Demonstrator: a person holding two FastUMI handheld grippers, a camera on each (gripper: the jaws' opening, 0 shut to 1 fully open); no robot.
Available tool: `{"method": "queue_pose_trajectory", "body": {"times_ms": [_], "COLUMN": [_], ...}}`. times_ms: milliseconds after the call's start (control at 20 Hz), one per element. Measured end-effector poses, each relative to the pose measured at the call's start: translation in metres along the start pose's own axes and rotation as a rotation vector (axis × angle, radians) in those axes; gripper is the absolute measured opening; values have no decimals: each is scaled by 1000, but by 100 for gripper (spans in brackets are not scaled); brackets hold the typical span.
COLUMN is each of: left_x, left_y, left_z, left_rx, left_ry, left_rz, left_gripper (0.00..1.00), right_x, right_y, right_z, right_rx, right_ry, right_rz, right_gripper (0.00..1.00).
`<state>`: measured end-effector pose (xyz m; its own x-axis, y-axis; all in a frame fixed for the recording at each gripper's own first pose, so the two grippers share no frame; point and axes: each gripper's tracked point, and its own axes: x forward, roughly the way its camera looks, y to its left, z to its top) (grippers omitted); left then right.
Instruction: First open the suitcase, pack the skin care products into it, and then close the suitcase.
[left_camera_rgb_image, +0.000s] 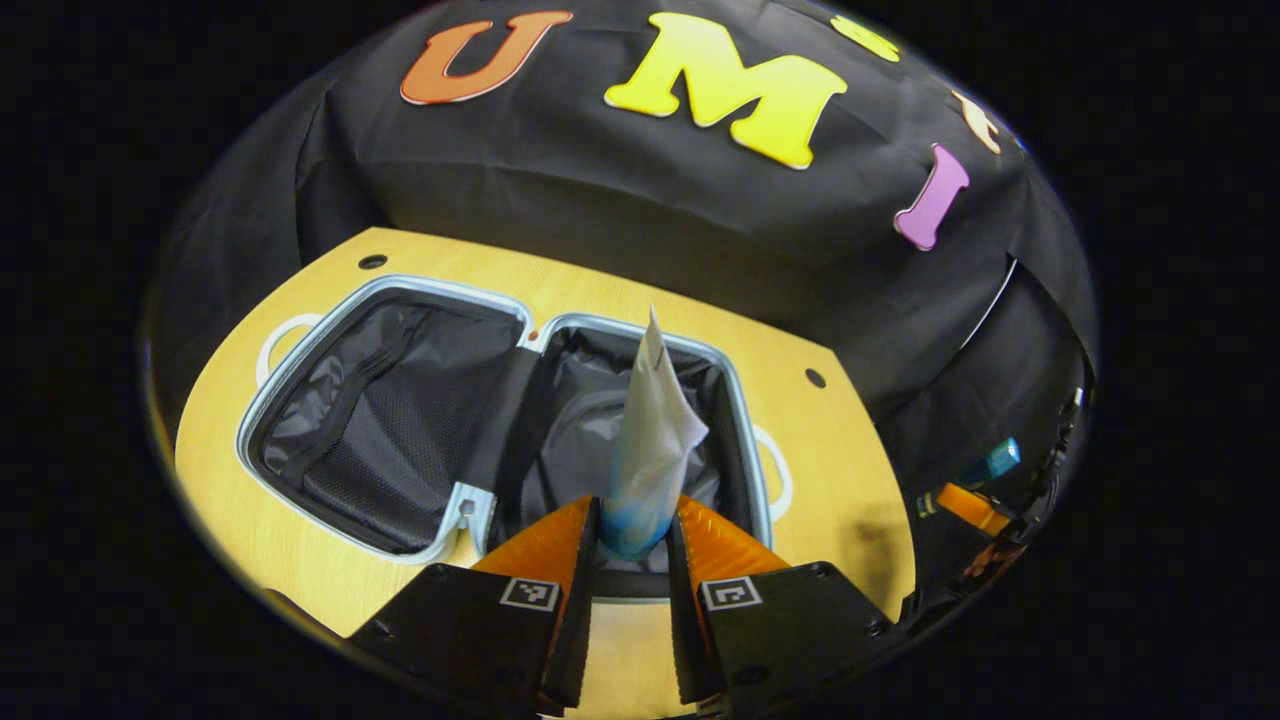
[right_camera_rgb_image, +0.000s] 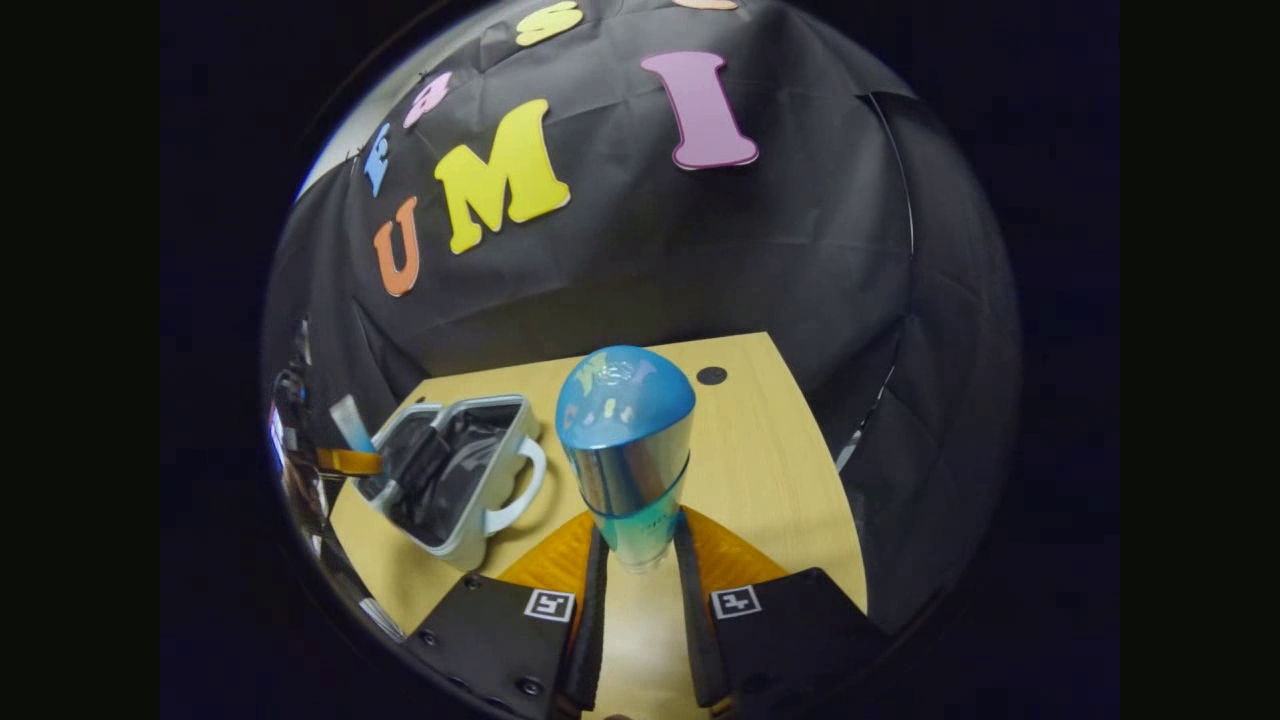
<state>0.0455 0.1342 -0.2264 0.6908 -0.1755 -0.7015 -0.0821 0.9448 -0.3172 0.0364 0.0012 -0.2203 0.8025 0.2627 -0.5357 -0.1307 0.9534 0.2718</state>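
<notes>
The pale blue suitcase (left_camera_rgb_image: 440, 290) lies open on the wooden table (left_camera_rgb_image: 850, 470), both black-lined halves facing up. My left gripper (left_camera_rgb_image: 635, 530) is shut on a white tube (left_camera_rgb_image: 650, 430) by its blue end, and the tube points out over the suitcase's right half. In the right gripper view, my right gripper (right_camera_rgb_image: 640, 555) is shut on a bottle (right_camera_rgb_image: 625, 430) with a blue domed cap, held upright above the table (right_camera_rgb_image: 770, 470). The suitcase (right_camera_rgb_image: 470, 545) sits to its left, with the other gripper (right_camera_rgb_image: 350, 462) and its tube (right_camera_rgb_image: 352, 425) beyond it.
White handles stick out from the suitcase's sides (left_camera_rgb_image: 775, 470) (right_camera_rgb_image: 520, 490). Small dark holes mark the tabletop (left_camera_rgb_image: 815, 378) (right_camera_rgb_image: 711, 375). The black cloth wall rises right behind the table. The right gripper (left_camera_rgb_image: 970, 507) shows at the far right of the left gripper view.
</notes>
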Motion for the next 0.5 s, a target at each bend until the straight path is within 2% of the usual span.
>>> {"method": "queue_pose_trajectory", "body": {"times_ms": [150, 300, 350, 500], "left_x": [26, 45, 52, 71], "left_y": [20, 30, 30, 27], "left_z": [-21, -30, -32, -42], "left_rx": [-60, -29, -10, 8], "left_ry": [198, 325, 357, 490], "left_rz": [18, 41, 35, 16], "left_gripper": [37, 37, 37, 37], "right_x": [-19, -27, -28, -32], "right_y": [22, 36, 39, 45], "right_z": [-12, -24, -27, -32], "right_rx": [3, 26, 31, 48], "right_ry": [15, 45, 51, 67], "right_rz": [39, 61, 67, 82], "right_gripper": [33, 33, 30, 33]}}
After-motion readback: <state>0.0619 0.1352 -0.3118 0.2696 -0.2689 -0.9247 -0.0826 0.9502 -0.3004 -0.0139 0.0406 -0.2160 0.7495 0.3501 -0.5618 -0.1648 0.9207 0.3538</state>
